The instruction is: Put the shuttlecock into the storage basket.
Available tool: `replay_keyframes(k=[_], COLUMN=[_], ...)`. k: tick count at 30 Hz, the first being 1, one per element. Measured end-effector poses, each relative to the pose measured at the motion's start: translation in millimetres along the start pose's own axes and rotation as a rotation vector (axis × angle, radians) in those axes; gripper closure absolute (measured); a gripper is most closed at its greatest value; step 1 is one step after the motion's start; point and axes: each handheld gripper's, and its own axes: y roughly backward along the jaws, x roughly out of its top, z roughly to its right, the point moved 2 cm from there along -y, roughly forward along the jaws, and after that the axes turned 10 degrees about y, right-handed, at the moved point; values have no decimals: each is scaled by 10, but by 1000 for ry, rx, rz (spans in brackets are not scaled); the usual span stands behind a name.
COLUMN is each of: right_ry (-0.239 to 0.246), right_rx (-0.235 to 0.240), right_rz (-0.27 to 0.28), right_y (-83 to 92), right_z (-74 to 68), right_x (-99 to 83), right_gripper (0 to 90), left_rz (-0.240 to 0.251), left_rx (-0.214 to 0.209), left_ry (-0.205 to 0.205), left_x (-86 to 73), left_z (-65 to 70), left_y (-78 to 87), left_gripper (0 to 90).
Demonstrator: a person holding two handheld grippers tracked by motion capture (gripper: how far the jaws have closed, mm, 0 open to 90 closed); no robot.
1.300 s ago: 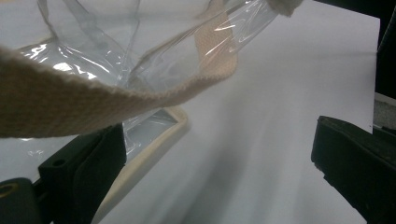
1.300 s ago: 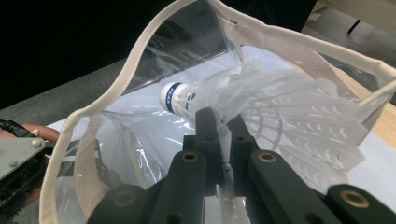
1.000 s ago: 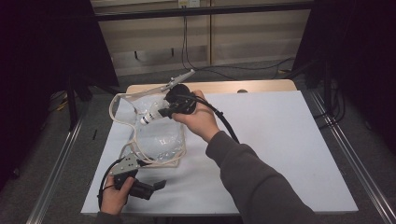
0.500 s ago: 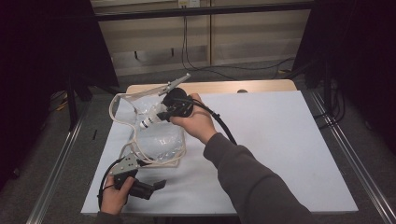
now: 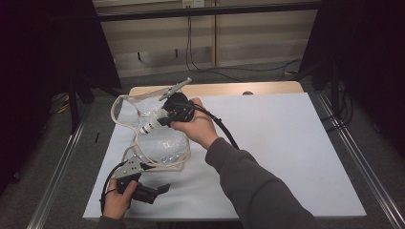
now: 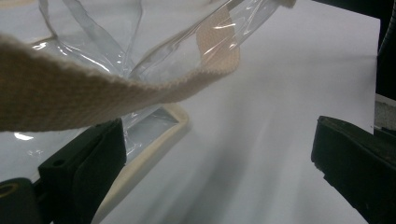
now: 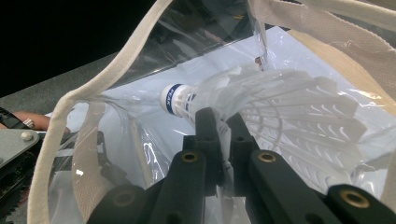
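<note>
Right gripper (image 7: pixel 219 135) pinches shuttlecock (image 7: pixel 261 107) skirt, cork end pointing into clear bag (image 5: pixel 162 143) mouth; left gripper (image 6: pixel 219 154) gapes wide, holding nothing.

Dim room, bright white table (image 5: pixel 286 143), dark surroundings, blurred close foreground

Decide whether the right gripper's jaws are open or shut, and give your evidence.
Shut: the right gripper has both jaws pinched on the feathers of the shuttlecock, over the clear bag.

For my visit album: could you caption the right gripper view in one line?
The right tool, shut on a white shuttlecock, holds it at the mouth of a clear bag with cream straps.
</note>
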Motion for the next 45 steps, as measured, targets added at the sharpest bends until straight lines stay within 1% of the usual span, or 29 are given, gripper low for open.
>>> replay_keyframes(k=[12, 14, 16, 19, 26, 30, 40, 45], right_ry=[-11, -6, -11, 1, -19, -20, -5, 13], right_rx=[-1, -1, -3, -8, -10, 0, 1, -3], right_rz=[-4, -4, -7, -13, -23, -29, -57, -79], right_y=[-87, -100, -112, -138, -221, -283, -374, -423], right_z=[9, 16, 11, 6, 23, -12, -54, -79], right_x=[26, 33, 45, 63, 76, 87, 88, 76], right_gripper=[870, 869, 869, 869, 870, 877, 882, 882], left_rz=[1, -1, -1, 0, 5, 8, 0, 2], left_rx=[-1, 0, 1, 0, -2, -1, -2, -1], left_ry=[-1, -2, -3, -2, 3, 5, 1, -2], left_x=[2, 2, 1, 1, -2, -2, -4, -4], left_z=[-6, -8, -10, -12, -17, -21, -25, -25], left_y=[0, 0, -1, 1, 3, 5, 19, 12], left_gripper=[32, 32, 32, 32, 32, 32, 32, 32])
